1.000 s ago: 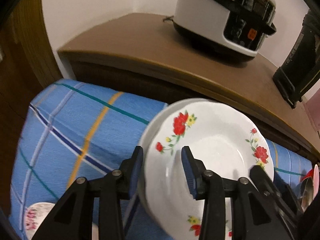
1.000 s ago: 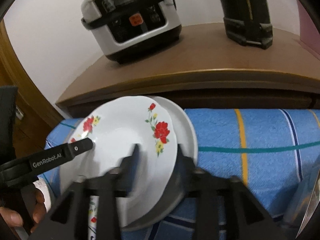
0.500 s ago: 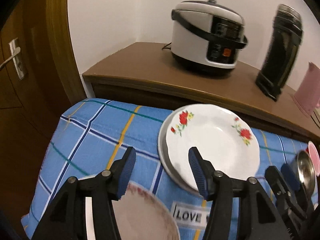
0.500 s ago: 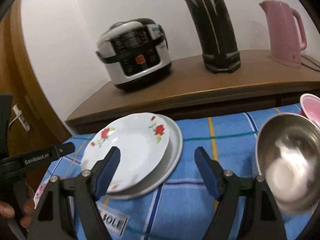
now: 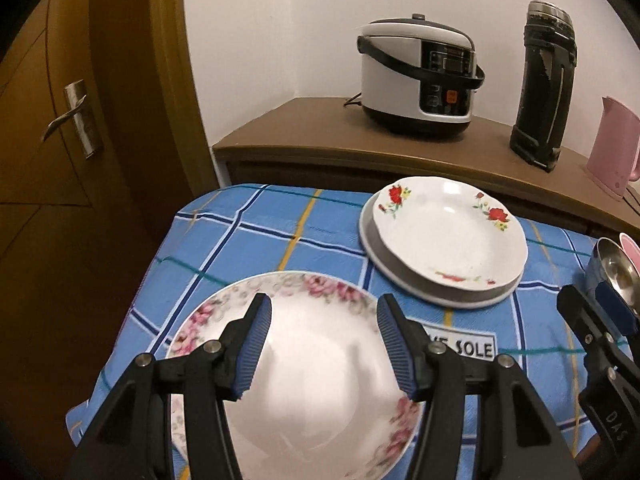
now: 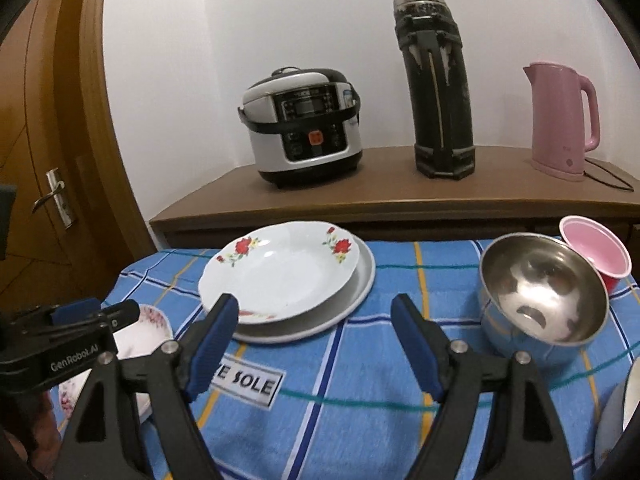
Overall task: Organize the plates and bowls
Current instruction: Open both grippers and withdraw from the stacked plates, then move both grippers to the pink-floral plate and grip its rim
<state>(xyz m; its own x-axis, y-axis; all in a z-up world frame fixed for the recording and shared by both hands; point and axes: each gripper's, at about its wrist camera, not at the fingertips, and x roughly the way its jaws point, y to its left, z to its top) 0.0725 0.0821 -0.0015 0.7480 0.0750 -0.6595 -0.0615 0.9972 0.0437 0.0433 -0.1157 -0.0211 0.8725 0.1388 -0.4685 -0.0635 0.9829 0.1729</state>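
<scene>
A white plate with red flowers (image 5: 448, 236) (image 6: 280, 272) lies on a larger grey plate (image 5: 400, 280) (image 6: 360, 292) at the back of the blue checked tablecloth (image 5: 248, 240). Neither gripper touches it. My left gripper (image 5: 324, 344) (image 6: 108, 310) hovers open above a pink-flowered plate (image 5: 320, 400) (image 6: 152, 320) at the front left. My right gripper (image 6: 316, 340) (image 5: 592, 304) stands open over bare cloth in front of the stacked plates, nothing between its fingers. A steel bowl (image 6: 540, 300) (image 5: 612, 272) stands to the right, with a pink cup (image 6: 596, 256) behind it.
Behind the table a brown counter (image 6: 400, 196) carries a rice cooker (image 6: 304, 124), a tall black flask (image 6: 436, 88) and a pink kettle (image 6: 560, 120). A wooden door (image 5: 72, 120) is on the left. Another plate's rim (image 6: 624, 420) shows at the right edge.
Both grippers held the red-flowered plate's rim over the grey plate. They have let go, opened wider and drawn back toward the front, leaving it resting on the grey plate.
</scene>
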